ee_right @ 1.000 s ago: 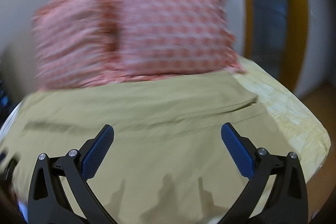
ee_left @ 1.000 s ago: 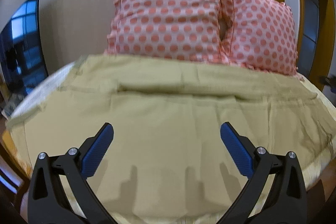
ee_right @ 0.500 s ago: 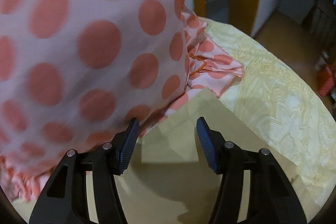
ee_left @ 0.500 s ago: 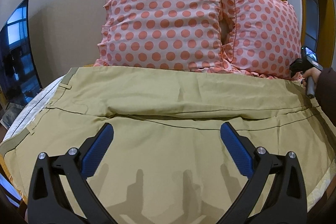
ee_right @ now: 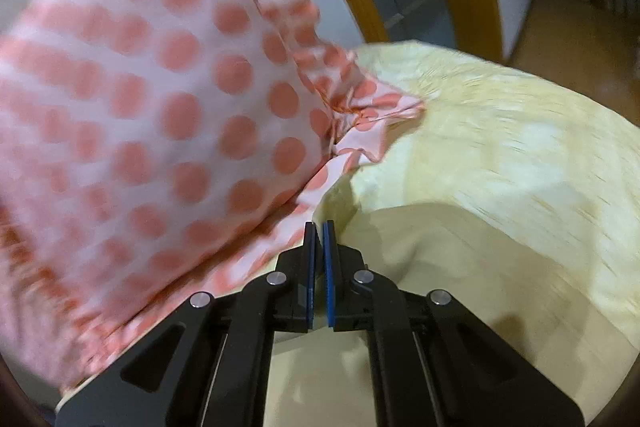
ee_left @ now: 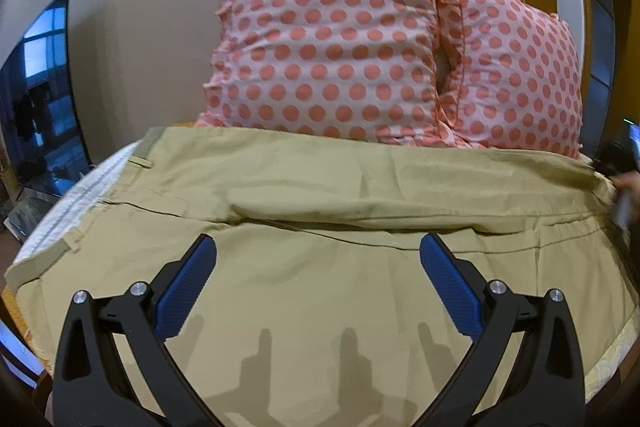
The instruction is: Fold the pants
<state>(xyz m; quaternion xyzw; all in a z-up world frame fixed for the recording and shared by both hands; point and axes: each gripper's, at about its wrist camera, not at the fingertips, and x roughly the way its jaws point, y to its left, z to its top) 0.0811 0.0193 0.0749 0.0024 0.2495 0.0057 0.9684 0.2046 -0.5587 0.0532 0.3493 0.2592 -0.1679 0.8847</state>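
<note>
Fingers of the right gripper [ee_right: 319,227] stand pressed nearly together at the far right end of the pants [ee_left: 320,267], close under the lower edge of a spotted pillow [ee_right: 160,115]. A thin strip of khaki cloth appears to sit between the blue pads, so the grip looks to be on the hem corner — though the picture is blurred and the pinch itself is hard to make out. Just beyond the tips lies the pale yellow bedspread [ee_right: 500,131], with a doorway behind it.

The left gripper [ee_left: 318,283] hangs above the middle of the pants with its fingers spread wide and nothing between them. It touches no cloth; its shadow falls on the near leg.

The pants lie flat across the bed with their long axis running side to side: waistband [ee_left: 146,151] at the left, with a belt loop and pale lining showing, and leg ends at the right, where the right gripper's handle and the person's hand barely show at the frame edge. Two spotted pillows lean against the wall just behind the far leg.

That layout decides the coming move. The waistband lies to the left of the open left gripper, the hems are already at the right one — so a lengthwise fold would likely mean carrying the right end leftward along the pants' long axis, while the left gripper steadies or takes the waist end.
</note>
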